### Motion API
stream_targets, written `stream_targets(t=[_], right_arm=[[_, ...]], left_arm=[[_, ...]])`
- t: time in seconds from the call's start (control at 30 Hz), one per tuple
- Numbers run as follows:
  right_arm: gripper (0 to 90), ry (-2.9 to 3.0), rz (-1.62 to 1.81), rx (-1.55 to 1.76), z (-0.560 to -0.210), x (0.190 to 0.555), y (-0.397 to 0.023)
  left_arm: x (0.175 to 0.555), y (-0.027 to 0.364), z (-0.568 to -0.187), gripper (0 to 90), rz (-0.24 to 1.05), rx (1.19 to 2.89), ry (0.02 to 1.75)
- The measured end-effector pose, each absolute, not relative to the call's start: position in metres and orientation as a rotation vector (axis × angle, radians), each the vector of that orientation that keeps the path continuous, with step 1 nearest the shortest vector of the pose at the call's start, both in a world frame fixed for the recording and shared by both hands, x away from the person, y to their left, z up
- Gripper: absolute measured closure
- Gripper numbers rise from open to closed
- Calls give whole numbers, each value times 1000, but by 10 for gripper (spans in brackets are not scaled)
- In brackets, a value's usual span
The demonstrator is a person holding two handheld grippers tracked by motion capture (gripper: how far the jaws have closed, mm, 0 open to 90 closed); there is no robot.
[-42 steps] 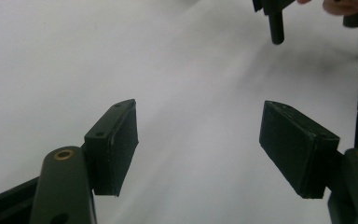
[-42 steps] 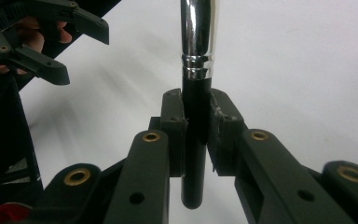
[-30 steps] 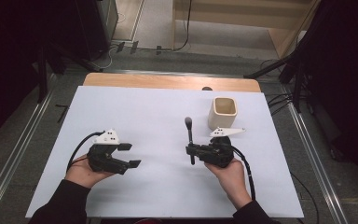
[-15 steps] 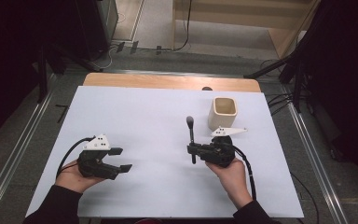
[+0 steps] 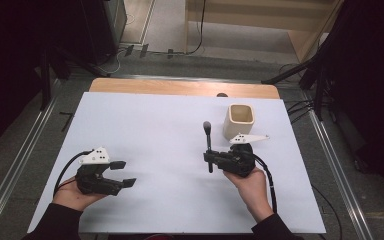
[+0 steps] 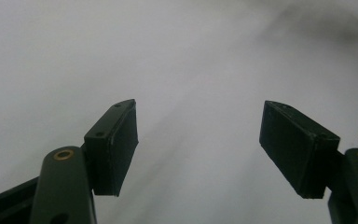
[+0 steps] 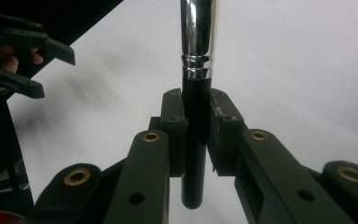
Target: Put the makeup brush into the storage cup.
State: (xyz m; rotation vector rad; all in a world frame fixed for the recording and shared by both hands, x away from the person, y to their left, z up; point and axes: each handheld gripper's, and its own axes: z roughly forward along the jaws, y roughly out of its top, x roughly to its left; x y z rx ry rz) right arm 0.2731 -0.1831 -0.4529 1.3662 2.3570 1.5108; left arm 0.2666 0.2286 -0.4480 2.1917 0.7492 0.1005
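Reading from the high view, I log my left gripper (image 5: 122, 173) low on the white table (image 5: 150, 130), jaws spread and holding nothing; its own view gives just the two pads apart over bare, blurred surface. Further right, my right gripper (image 5: 209, 159) pinches a black-handled brush (image 5: 208, 142), pointing away from me. Its own view adds what overhead misses: a chrome ferrule (image 7: 199, 37) above the clamped black handle. A cream cup (image 5: 240, 120) stands just beyond, apart.
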Motion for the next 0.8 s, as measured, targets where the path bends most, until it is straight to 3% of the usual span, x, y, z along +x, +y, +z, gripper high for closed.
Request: stream_targets(t=[0.8], right_arm=[[790, 2291, 1459, 1325, -410, 292, -201]], left_arm=[[268, 233, -451, 276, 91, 2157, 756]])
